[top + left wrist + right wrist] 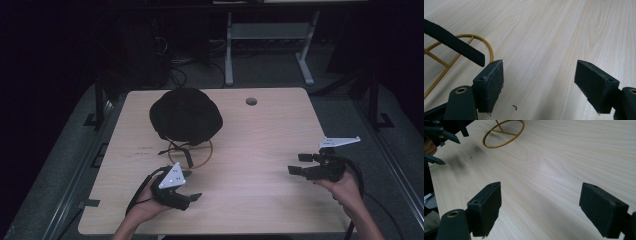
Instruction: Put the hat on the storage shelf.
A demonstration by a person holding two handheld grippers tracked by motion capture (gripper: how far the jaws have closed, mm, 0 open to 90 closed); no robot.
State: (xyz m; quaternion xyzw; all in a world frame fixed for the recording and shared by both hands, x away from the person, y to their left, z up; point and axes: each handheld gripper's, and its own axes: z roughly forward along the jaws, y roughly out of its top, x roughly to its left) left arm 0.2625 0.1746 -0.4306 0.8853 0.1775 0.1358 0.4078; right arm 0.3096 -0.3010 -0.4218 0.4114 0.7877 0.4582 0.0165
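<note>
Cap [186,116] on gold wire stand [192,155]; no legible writing.

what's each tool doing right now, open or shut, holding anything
Left tool: open, holding nothing, near the gold wire ring.
Right tool: open, holding nothing, over bare table.

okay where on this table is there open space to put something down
The widest bare stretch of the table lies between the black hat and the right gripper, running back to the round hole. The front edge between both grippers is bare too. It is crowded around the gold wire stand, strap and left gripper.
</note>
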